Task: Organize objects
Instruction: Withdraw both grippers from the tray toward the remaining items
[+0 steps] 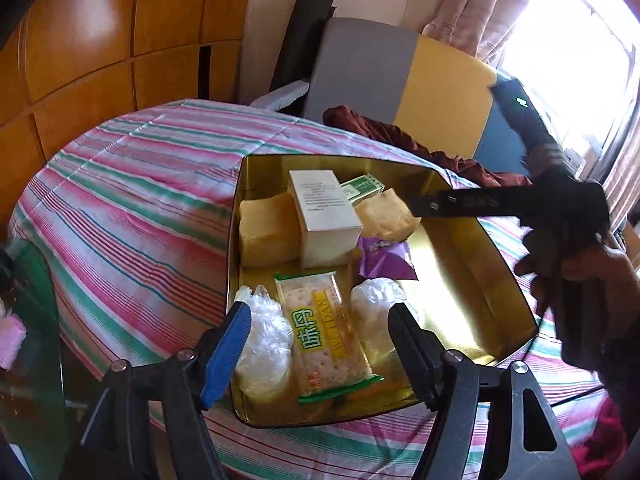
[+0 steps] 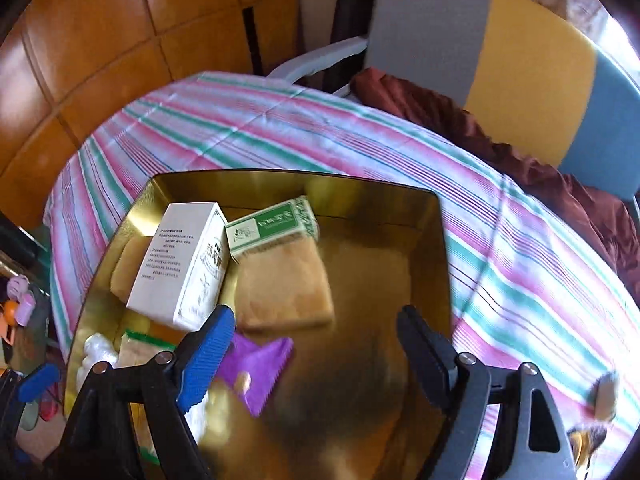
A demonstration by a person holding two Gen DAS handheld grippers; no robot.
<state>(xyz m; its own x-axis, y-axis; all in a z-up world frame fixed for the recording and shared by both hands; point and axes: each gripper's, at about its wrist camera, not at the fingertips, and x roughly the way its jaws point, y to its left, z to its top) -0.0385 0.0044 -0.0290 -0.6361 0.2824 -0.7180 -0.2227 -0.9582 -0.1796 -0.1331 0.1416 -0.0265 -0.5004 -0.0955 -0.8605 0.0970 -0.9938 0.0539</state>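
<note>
Only the left view shows the cracker packet point(image 1: 330, 332) between the wide, empty left claw point(image 1: 320, 356).

Both tools point steeply down with jaws apart and nothing gripped: left tool point(image 1: 320, 344) at lower centre, right tool point(image 2: 316, 352) likewise, its hand point(image 1: 576, 264) at right.

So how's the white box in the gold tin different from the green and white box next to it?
The white box is the larger of the two, while the green and white box is smaller and slimmer. The white box is plain white with small dark print, while the green and white box carries a green label band. The white box leans on a tan wrapped cake, and the green and white box sits behind it toward the tin's far wall. Both are rectangular cartons inside the gold tin.
</note>
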